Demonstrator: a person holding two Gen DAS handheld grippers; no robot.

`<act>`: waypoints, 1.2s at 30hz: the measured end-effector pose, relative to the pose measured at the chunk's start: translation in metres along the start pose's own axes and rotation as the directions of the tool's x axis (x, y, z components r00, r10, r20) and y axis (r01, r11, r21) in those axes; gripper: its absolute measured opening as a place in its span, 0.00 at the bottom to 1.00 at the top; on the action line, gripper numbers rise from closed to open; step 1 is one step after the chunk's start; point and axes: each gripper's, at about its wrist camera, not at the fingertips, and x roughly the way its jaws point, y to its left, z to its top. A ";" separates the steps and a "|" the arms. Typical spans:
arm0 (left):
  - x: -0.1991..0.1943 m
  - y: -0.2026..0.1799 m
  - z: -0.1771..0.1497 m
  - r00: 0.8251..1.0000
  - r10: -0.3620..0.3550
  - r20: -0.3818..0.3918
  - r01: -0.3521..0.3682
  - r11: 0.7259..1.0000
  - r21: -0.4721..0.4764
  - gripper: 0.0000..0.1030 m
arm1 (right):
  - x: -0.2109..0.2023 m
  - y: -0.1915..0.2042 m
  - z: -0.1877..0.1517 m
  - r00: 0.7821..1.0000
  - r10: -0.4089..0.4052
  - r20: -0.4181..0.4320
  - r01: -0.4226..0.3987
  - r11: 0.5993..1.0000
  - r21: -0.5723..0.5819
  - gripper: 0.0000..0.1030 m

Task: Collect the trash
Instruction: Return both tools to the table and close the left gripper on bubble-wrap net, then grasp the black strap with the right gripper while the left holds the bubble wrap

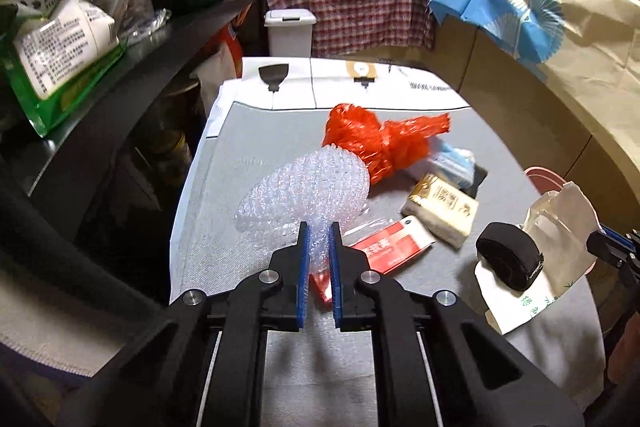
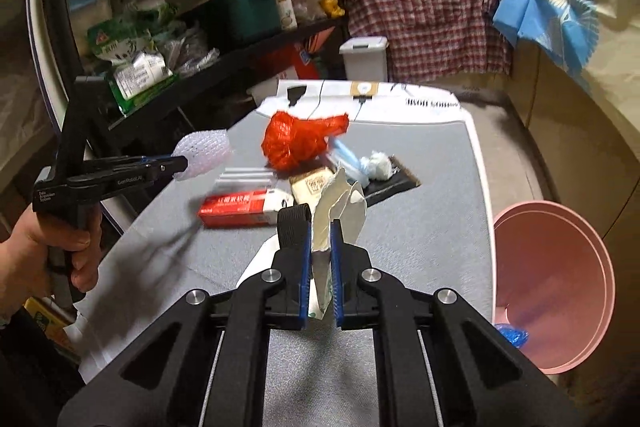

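Left gripper (image 1: 320, 231): blue pads pinching a crumpled wad of clear bubble wrap (image 1: 304, 187), held above the grey table mat (image 1: 260, 131).
Right gripper (image 2: 320, 227): pinching a torn white paper carton (image 2: 340, 203), lifted off the mat.
Just beyond: red-and-white flat box (image 2: 240, 207), small beige packet (image 1: 440, 207), crumpled red plastic bag (image 1: 372, 143).
Right of table: pink plastic bin (image 2: 560, 287), open mouth facing the camera.
Left side: dark shelf (image 1: 160, 39) crowded with packages, close to the table edge.
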 end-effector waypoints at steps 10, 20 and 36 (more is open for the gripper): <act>-0.018 -0.019 -0.002 1.000 -0.024 0.014 0.024 0.999 0.027 0.09 | 0.012 -0.007 -0.016 0.995 0.002 -0.098 -0.001 1.000 0.015 0.10; -0.030 -0.019 0.000 0.999 -0.033 0.036 0.032 0.999 0.017 0.09 | -0.012 0.001 -0.016 0.995 -0.097 0.001 0.097 0.994 -0.042 0.37; -0.035 0.000 0.009 0.996 -0.062 0.069 0.065 0.997 -0.044 0.09 | 0.053 0.051 -0.024 0.989 -0.113 -0.097 0.090 0.973 -0.215 0.37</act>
